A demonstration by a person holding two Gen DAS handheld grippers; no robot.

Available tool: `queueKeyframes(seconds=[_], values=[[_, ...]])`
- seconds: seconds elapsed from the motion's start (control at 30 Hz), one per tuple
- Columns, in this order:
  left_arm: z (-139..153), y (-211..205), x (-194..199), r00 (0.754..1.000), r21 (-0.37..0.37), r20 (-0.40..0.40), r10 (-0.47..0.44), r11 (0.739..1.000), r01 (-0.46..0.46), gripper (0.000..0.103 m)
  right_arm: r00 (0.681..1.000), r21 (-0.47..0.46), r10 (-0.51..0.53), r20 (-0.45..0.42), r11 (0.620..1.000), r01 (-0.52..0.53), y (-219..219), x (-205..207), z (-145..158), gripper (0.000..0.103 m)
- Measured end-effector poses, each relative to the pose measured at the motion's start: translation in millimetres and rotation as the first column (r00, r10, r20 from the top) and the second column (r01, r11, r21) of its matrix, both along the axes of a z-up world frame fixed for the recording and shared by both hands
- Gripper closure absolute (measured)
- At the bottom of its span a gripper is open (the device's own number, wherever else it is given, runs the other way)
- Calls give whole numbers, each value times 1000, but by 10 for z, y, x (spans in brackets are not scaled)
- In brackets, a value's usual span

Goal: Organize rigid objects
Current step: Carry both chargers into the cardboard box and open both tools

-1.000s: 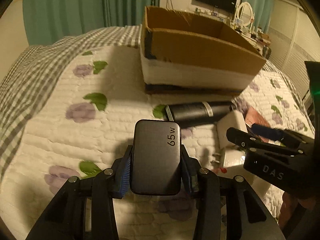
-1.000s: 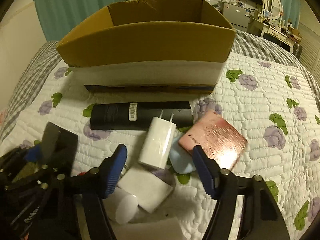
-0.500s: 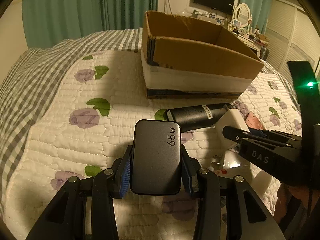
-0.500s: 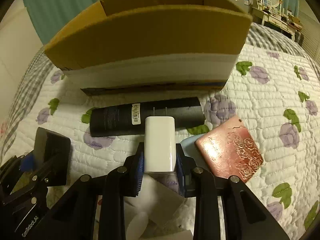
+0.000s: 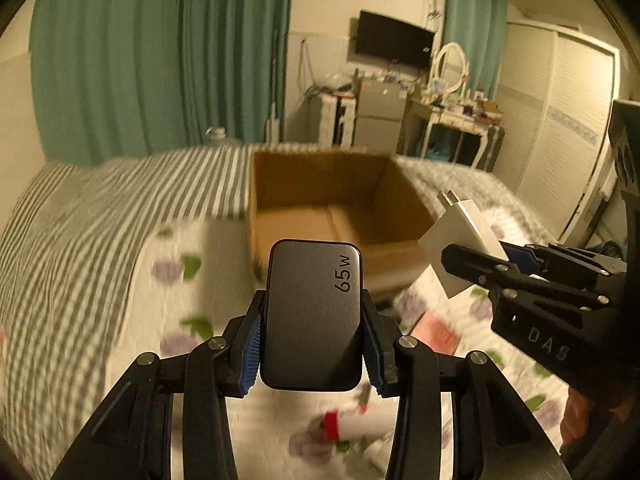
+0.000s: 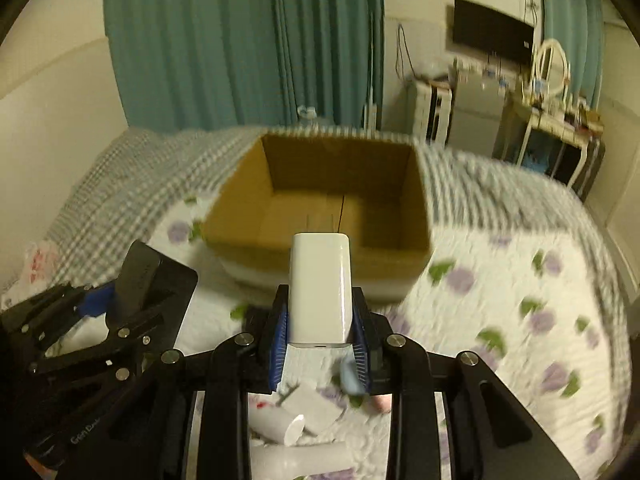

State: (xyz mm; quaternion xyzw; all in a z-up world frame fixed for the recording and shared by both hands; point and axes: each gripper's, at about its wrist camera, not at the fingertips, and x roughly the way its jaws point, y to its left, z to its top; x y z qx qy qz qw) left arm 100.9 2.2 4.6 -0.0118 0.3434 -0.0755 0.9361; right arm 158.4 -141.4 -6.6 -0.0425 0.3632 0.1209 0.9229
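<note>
My left gripper is shut on a dark grey 65W charger and holds it in the air short of an open cardboard box. My right gripper is shut on a white plug charger, also raised short of the box. The white charger shows in the left wrist view, to the right, with its prongs pointing up. The left gripper and its dark charger show at the left of the right wrist view. The box looks empty inside.
The box stands on a quilted flowered bedspread. White tubes and blocks, a light blue item and a pink-red flat case lie on the bed below the grippers. Green curtains and a dresser stand behind.
My right gripper closed on the white charger and lifted it off the bed. Both grippers rose, so both views now look down into the box.
</note>
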Motion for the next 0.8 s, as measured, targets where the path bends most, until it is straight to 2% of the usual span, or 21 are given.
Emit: queueKeyframes(seconds=[0.1, 0.23, 0.3, 0.4, 0.57, 0.67, 0.8], values=[[262, -35, 227, 999, -22, 26, -22, 1000, 22, 60, 999, -10, 11, 37, 1000, -11, -10, 148, 256, 76], [432, -185, 678, 997, 69, 58, -46, 997, 42, 60, 997, -6, 17, 69, 1000, -16, -8, 482, 460, 76], [429, -226, 896, 997, 76, 57, -44, 996, 40, 60, 998, -5, 13, 68, 1000, -13, -10, 678, 453, 76], [293, -271, 1255, 999, 79, 36, -33, 996, 30, 60, 998, -24, 8, 55, 1000, -7, -13, 1042, 335, 76], [-150, -284, 1715, 999, 60, -45, -2, 998, 5, 60, 1000, -19, -30, 6, 999, 31, -110, 1565, -107, 76], [-366, -292, 1881, 997, 62, -72, 8, 998, -4, 60, 999, 4, -36, -23, 999, 36, -193, 1712, -352, 76], [-521, -316, 1956, 996, 60, -88, -4, 998, 9, 59, 999, 25, -39, -30, 999, 40, -255, 1773, -496, 76]])
